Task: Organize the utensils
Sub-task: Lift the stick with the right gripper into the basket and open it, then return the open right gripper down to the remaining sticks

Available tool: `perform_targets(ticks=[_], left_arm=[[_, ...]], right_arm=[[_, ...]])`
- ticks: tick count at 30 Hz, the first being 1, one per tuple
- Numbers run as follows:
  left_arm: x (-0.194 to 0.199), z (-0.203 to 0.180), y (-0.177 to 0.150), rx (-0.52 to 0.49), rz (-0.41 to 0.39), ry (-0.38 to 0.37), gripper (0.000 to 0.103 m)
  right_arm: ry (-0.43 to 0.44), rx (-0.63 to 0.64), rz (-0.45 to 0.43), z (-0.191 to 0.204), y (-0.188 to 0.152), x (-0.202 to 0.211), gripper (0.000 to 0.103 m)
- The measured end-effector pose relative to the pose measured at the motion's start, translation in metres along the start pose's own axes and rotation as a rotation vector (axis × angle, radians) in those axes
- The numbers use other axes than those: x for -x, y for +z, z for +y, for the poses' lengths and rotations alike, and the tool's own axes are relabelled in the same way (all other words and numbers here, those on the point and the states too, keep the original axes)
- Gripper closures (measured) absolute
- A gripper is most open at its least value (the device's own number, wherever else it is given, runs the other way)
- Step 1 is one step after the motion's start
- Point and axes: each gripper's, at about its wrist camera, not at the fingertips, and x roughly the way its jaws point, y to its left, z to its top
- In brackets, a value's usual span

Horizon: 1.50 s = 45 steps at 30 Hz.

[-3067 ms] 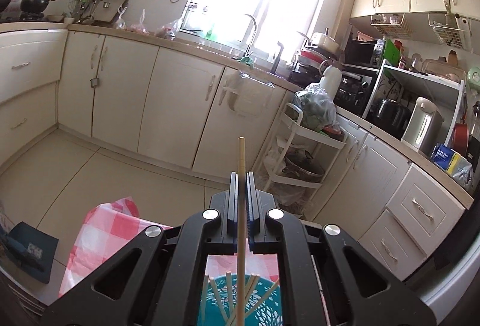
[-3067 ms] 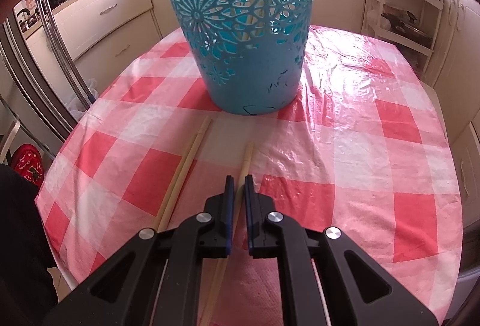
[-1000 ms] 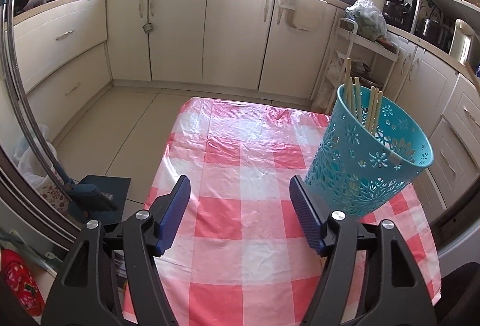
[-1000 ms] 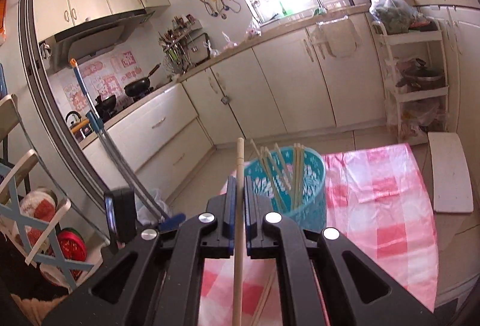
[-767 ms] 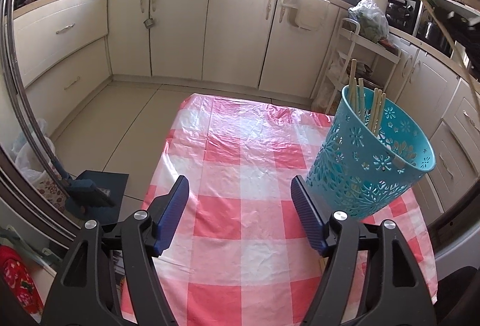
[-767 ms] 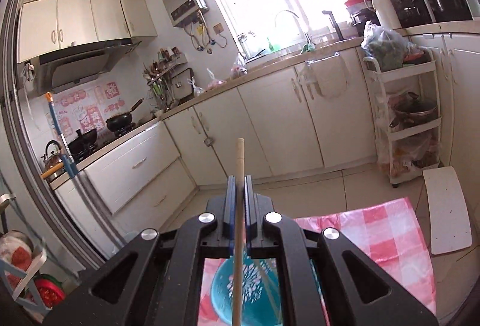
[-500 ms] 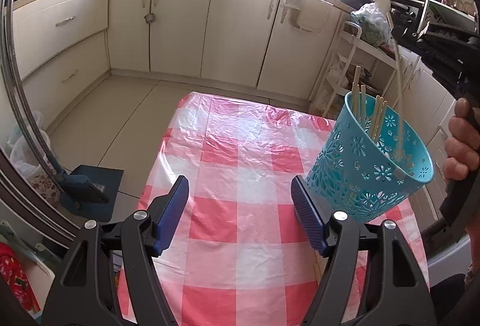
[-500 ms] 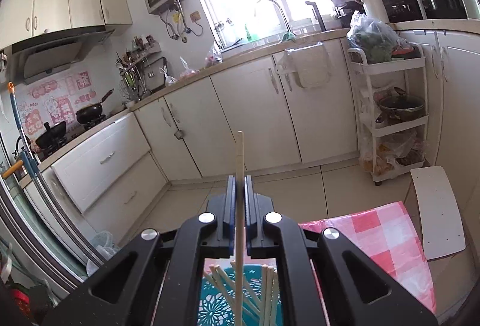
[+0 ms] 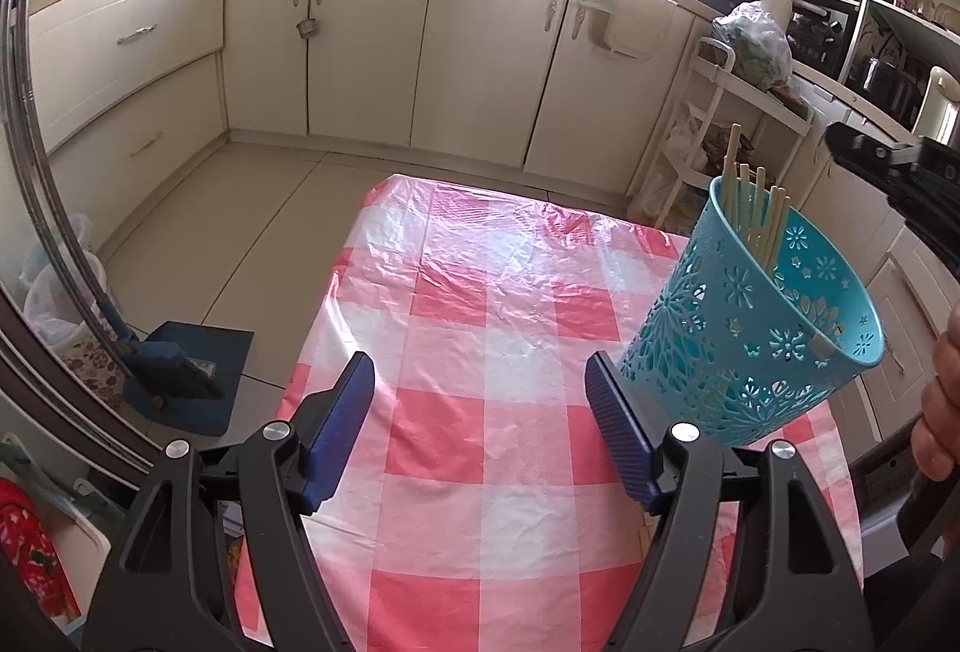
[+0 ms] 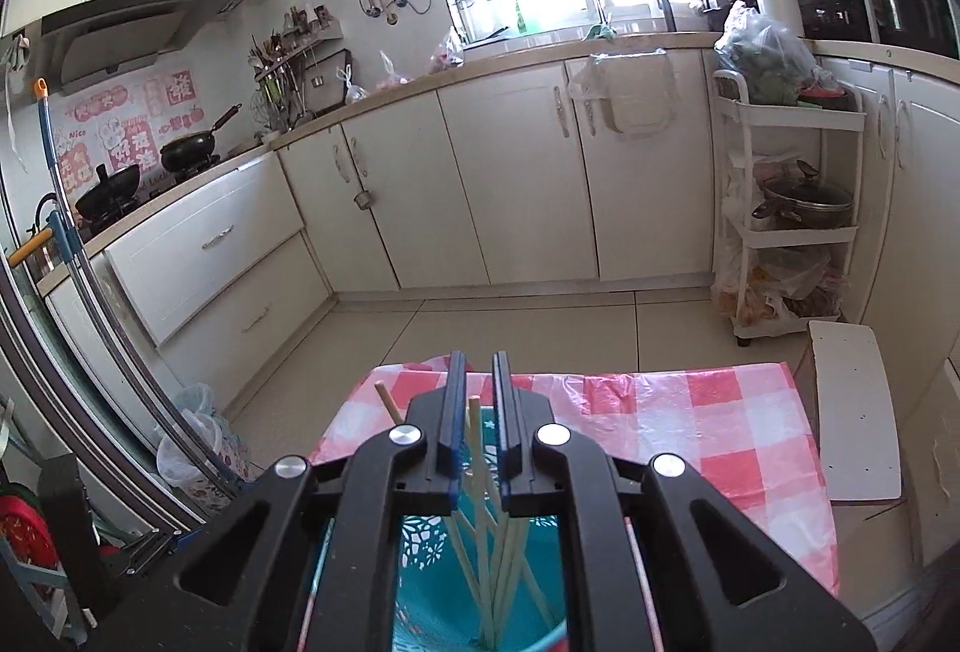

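Note:
A blue cut-out basket [image 9: 756, 316] stands on the red-and-white checked tablecloth [image 9: 480, 352] at the right, with several wooden chopsticks [image 9: 753, 208] standing in it. My left gripper [image 9: 480, 412] is open wide and empty, low over the cloth, left of the basket. My right gripper [image 10: 479, 400] hangs straight above the basket [image 10: 420, 580] with its jaws slightly apart and nothing held; the chopsticks [image 10: 498, 532] lie below it inside the basket. The right gripper's body also shows in the left wrist view [image 9: 900, 184].
Cream kitchen cabinets [image 9: 480, 52] run along the far walls. A white rolling cart [image 10: 786, 220] stands beyond the table's right corner. A dustpan [image 9: 186, 382] lies on the floor to the left. A white board [image 10: 852, 406] lies beside the table.
The right gripper has opened a little and let go of the chopstick, which has dropped into the basket. The left gripper stays open in place.

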Motion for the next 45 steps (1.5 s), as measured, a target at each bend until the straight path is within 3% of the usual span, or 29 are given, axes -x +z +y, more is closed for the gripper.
perform_targets(ticks=[6,9,11,16,19,24,36,40,45], left_arm=[[0.001,0.000,-0.002,-0.007,-0.001,0.013,0.032],[0.002,0.000,-0.003,-0.012,-0.001,0.019,0.031],[0.002,0.001,-0.004,-0.010,0.002,0.021,0.031],[0.003,0.001,-0.007,-0.019,0.006,0.030,0.030],[0.003,0.003,-0.009,-0.031,0.009,0.043,0.030],[0.003,0.011,-0.007,0.000,0.015,0.039,0.030],[0.002,0.003,-0.009,-0.031,0.026,0.025,0.029],[-0.006,-0.010,-0.025,-0.079,0.121,-0.047,0.029],[-0.010,-0.054,-0.069,-0.204,0.232,-0.119,0.029]], right_arm=[[-0.012,-0.005,-0.082,-0.006,-0.001,0.058,0.091],[-0.005,-0.013,-0.079,-0.001,-0.025,0.081,0.091],[0.005,0.012,-0.017,0.008,-0.054,0.082,0.091],[0.039,0.061,0.292,0.030,-0.143,0.028,0.091],[0.043,0.046,0.378,0.034,-0.166,-0.001,0.091],[0.003,0.034,0.437,0.034,-0.180,-0.027,0.091],[-0.047,0.134,0.457,0.036,-0.196,-0.023,0.095],[-0.053,0.126,0.476,0.028,-0.198,-0.012,0.097],[-0.078,0.051,0.477,0.004,-0.209,0.022,0.097]])
